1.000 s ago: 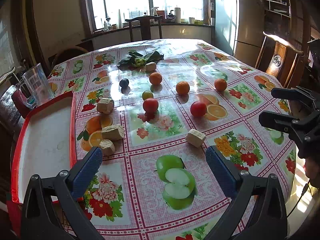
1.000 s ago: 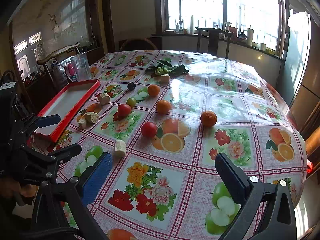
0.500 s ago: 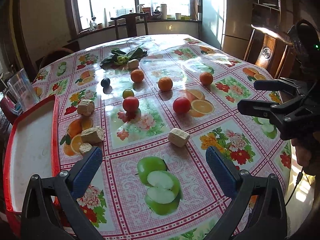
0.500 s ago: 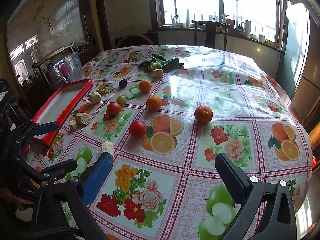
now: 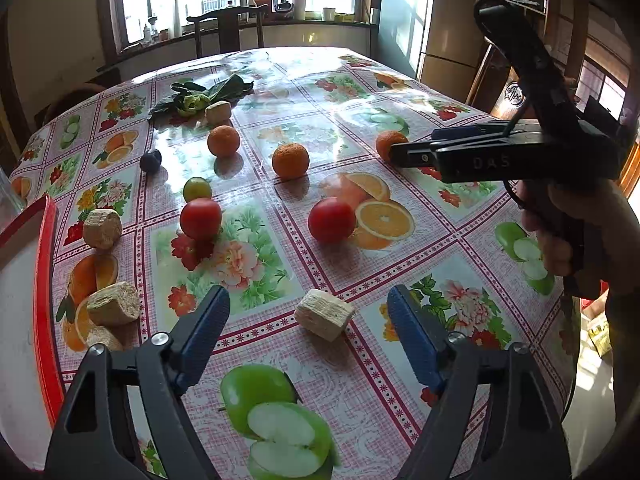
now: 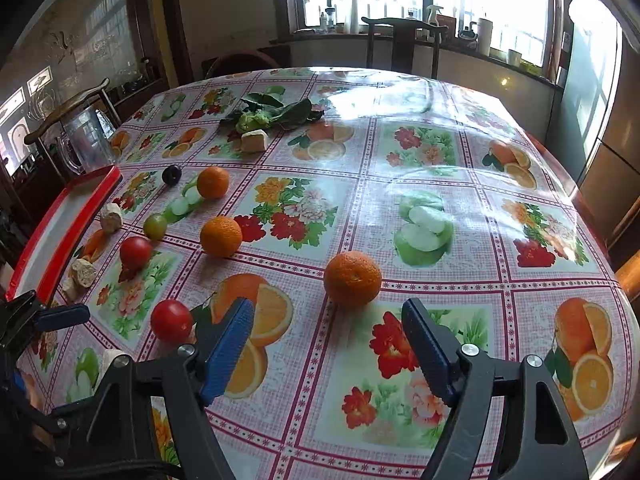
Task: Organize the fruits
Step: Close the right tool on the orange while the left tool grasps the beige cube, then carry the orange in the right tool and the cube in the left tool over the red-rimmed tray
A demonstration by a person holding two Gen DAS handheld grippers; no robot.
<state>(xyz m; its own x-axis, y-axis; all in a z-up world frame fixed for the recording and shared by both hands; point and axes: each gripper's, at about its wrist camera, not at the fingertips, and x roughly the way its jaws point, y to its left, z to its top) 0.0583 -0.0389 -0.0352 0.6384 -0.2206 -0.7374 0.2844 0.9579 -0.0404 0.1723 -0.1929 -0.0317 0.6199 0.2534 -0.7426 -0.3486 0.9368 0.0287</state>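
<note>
Right gripper (image 6: 326, 332) has advanced; orange (image 6: 352, 278) just beyond its spread jaws.

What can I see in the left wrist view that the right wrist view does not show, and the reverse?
Only the left wrist view shows the right tool from the side, with the hand that holds it, partly covering one orange.

Only the right wrist view shows that orange whole, just ahead of the open right tool, and the clear jug.

Both show the red tray, two tomatoes, the leafy greens and the dark plum.
</note>
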